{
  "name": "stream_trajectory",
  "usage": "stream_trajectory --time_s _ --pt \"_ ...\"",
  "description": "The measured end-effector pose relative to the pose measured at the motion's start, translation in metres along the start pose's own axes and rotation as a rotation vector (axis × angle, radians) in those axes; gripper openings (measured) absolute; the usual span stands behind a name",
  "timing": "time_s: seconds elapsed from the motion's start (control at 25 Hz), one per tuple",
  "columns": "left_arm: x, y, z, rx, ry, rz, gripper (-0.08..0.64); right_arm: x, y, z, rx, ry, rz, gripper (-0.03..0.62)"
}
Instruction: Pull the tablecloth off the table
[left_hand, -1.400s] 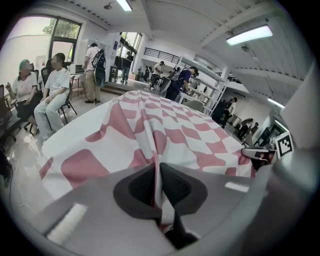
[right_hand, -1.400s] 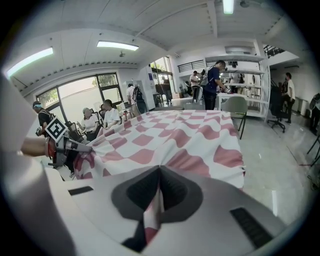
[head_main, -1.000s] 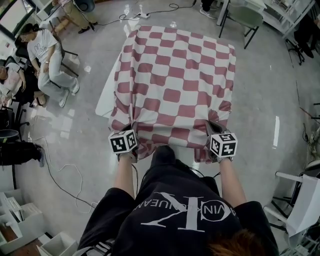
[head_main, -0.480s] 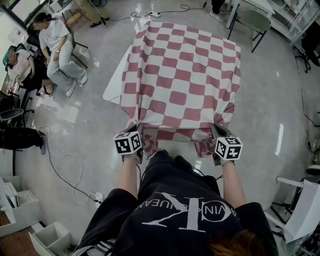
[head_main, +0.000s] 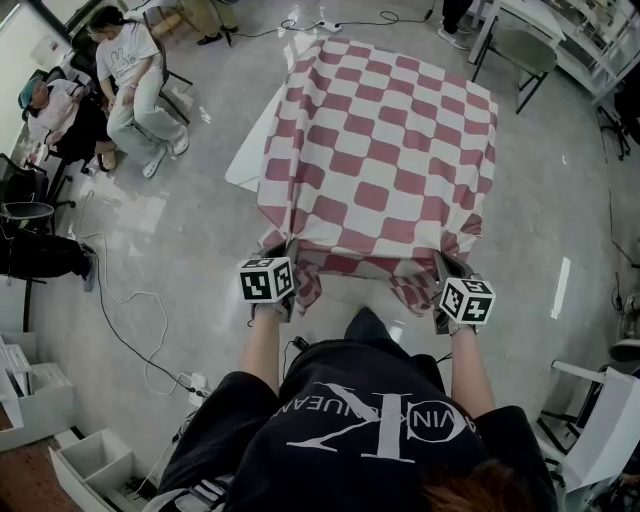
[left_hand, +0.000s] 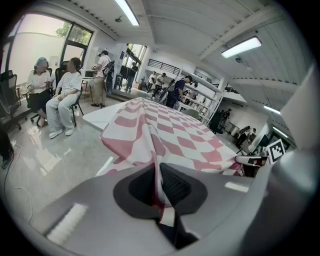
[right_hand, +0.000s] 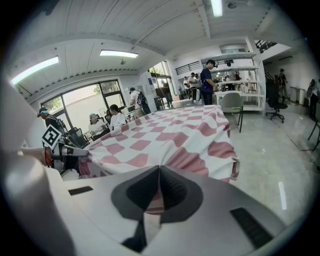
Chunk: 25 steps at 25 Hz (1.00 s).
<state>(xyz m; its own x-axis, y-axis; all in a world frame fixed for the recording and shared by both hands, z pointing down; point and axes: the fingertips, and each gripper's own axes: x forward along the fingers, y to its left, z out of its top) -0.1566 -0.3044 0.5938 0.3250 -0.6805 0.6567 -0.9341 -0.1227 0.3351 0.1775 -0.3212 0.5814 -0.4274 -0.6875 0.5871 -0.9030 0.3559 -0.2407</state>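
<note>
A red-and-white checked tablecloth (head_main: 385, 150) covers a white table (head_main: 247, 160), whose bare left edge shows. Its near edge is bunched and pulled toward me. My left gripper (head_main: 276, 256) is shut on the cloth's near left corner. My right gripper (head_main: 442, 266) is shut on the near right corner. In the left gripper view a fold of the tablecloth (left_hand: 165, 127) runs into the closed jaws of the left gripper (left_hand: 160, 189). In the right gripper view the tablecloth (right_hand: 175, 135) is pinched in the right gripper (right_hand: 158, 192). The cloth stretches taut between the two.
People sit on chairs at the upper left (head_main: 130, 70). A green chair (head_main: 518, 45) stands beyond the table at the right. Cables (head_main: 130, 330) trail over the floor on my left. A white chair (head_main: 600, 410) is at the lower right, and white bins (head_main: 70, 460) at the lower left.
Both grippers have drawn back toward me with the cloth's near edge held. The table now sits farther off in the head view, and the near hem hangs more stretched.
</note>
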Motion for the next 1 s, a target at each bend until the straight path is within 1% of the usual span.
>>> stream_trajectory --time_s 0.16,0.24,0.28,0.4,0.48,0.72,1.0 --pt "-0.008 -0.004 0.003 -0.015 0.005 -0.013 0.028 -0.004 0.002 0.005 -0.007 0.018 0.003 0.012" --pt "-0.02 0.001 -0.003 -0.014 0.009 -0.018 0.027 -0.012 0.014 0.0 -0.008 0.015 0.0 0.012" --pt "-0.03 0.008 -0.013 -0.012 0.008 -0.019 0.027 -0.017 0.026 -0.01 -0.006 0.01 -0.003 0.012" --pt "-0.066 0.036 -0.055 -0.003 0.001 -0.022 0.026 -0.035 0.073 -0.055 -0.004 -0.001 -0.011 0.012" --pt "-0.079 0.046 -0.069 -0.002 -0.002 -0.022 0.026 -0.04 0.089 -0.071 -0.008 -0.001 -0.01 0.012" --pt "-0.089 0.04 -0.064 -0.004 -0.013 -0.034 0.026 -0.047 0.091 -0.064 -0.016 0.007 -0.017 0.012" --pt "-0.109 0.036 -0.053 0.029 -0.072 -0.055 0.026 -0.065 0.104 -0.056 -0.03 -0.007 -0.028 0.012"
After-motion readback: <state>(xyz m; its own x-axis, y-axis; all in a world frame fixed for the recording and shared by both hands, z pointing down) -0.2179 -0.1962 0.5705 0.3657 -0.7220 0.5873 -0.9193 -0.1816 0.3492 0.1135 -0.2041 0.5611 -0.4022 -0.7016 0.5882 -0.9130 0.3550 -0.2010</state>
